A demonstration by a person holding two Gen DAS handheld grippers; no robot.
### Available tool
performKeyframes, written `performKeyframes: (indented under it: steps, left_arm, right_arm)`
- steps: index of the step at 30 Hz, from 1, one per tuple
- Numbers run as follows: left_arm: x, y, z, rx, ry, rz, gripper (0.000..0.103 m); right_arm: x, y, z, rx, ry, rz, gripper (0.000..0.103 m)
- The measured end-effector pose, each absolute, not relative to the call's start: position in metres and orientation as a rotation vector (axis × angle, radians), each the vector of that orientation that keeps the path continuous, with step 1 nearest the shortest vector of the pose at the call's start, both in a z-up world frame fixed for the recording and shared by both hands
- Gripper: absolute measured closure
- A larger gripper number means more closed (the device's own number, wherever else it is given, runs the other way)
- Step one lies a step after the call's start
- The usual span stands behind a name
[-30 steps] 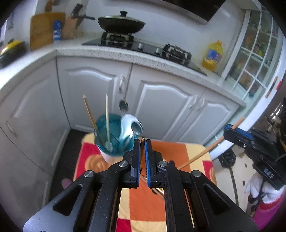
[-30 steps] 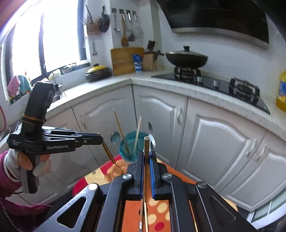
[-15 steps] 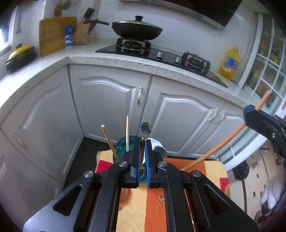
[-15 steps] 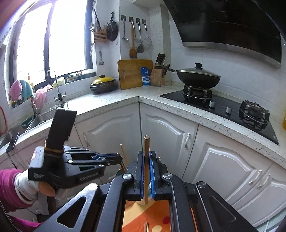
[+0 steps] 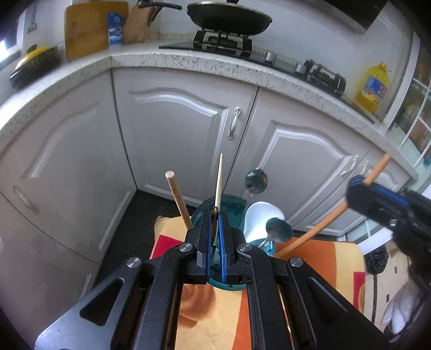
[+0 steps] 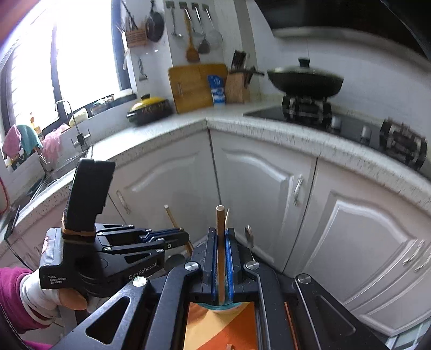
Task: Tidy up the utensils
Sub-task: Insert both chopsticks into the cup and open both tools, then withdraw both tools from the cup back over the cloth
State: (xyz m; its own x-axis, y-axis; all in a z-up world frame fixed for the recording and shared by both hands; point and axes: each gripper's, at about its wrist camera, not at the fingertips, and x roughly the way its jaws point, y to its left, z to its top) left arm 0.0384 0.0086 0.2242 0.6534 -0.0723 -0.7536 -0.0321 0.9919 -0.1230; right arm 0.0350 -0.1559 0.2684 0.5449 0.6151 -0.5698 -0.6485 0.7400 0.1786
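A teal utensil cup [image 5: 231,208] stands on an orange-and-yellow cloth [image 5: 212,309]. It holds a wooden chopstick [image 5: 178,198], a pale chopstick [image 5: 219,177], two metal spoons [image 5: 278,228] and a white spoon [image 5: 260,215]. My left gripper [image 5: 215,218] is shut on a thin gold utensil, right over the cup. My right gripper [image 6: 221,234] is shut on a wooden chopstick [image 6: 220,242] held upright over the cup [image 6: 221,303]; it also shows in the left wrist view [image 5: 377,196] at the right, its stick [image 5: 312,231] slanting down toward the cup.
White cabinet doors [image 5: 188,129] stand just behind the cloth-covered table. A speckled countertop [image 5: 188,62] carries a stove with a black pan [image 5: 229,16], a cutting board [image 5: 91,27] and a yellow oil bottle [image 5: 373,86]. The sink [image 6: 64,161] is at the left.
Both grippers have lowered and closed in on the cup, which now sits right at the left fingertips. The right gripper's chopstick has come down over the cup.
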Motion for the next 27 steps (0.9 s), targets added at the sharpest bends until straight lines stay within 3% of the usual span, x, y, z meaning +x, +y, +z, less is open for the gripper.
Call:
performKeyframes:
  steps: [11, 13, 14, 23, 27]
  left_arm:
    - [0.051, 0.008, 0.198, -0.132, 0.925, -0.004, 0.099]
    - [0.051, 0.009, 0.198, -0.155, 0.929, -0.014, 0.098]
    - [0.051, 0.011, 0.198, -0.171, 0.932, -0.021, 0.097]
    - [0.035, 0.003, 0.211, -0.183, 0.921, -0.054, 0.061]
    - [0.024, 0.0, 0.221, -0.164, 0.889, -0.05, 0.06]
  right_arm:
    - [0.067, -0.158, 0.213, 0.005, 0.784, 0.726, 0.097]
    - [0.068, -0.163, 0.212, 0.019, 0.79, 0.717, 0.076]
    - [0.068, -0.167, 0.212, 0.031, 0.793, 0.714, 0.064]
    - [0.054, -0.182, 0.214, 0.032, 0.788, 0.707, 0.064]
    - [0.046, -0.188, 0.213, 0.032, 0.796, 0.698, 0.064]
